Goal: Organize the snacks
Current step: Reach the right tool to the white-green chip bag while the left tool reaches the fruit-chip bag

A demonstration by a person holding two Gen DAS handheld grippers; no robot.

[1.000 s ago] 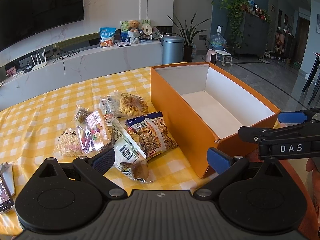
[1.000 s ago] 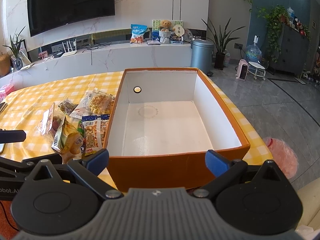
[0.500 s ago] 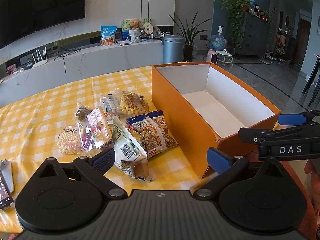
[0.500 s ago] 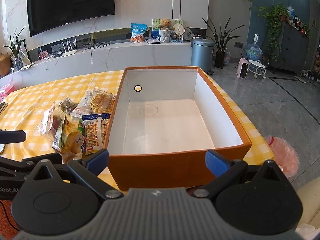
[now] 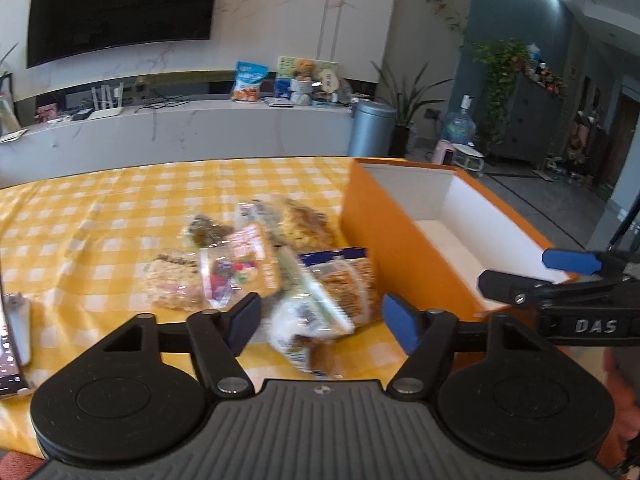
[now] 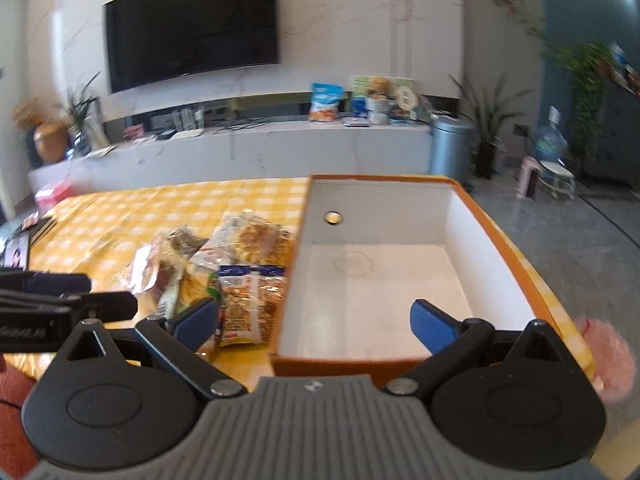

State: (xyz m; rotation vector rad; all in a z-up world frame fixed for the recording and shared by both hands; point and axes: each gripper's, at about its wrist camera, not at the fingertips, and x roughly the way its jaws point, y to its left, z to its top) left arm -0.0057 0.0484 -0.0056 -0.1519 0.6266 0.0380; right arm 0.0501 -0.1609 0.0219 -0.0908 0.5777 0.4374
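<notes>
Several snack packets (image 5: 276, 264) lie in a heap on the yellow checked tablecloth (image 5: 100, 216), left of an open orange box (image 5: 400, 248) with an empty white inside (image 6: 384, 280). My left gripper (image 5: 322, 318) is open and empty, just above the near packets, with a white packet (image 5: 308, 320) between its fingers' line. My right gripper (image 6: 316, 320) is open and empty over the box's near wall (image 6: 344, 366). The packets (image 6: 244, 280) also show in the right wrist view. Each gripper shows in the other's view, the right one (image 5: 560, 276) and the left one (image 6: 60, 308).
A phone (image 5: 8, 344) lies at the table's left edge. A white TV bench (image 5: 180, 132) with a bin (image 5: 370, 128) beside it stands behind the table. A pink bag (image 6: 608, 360) lies on the floor to the right.
Both grippers have swung and tilted up, so the views now show more wall. The left gripper has moved in over the packets. The packets and the box have not moved.
</notes>
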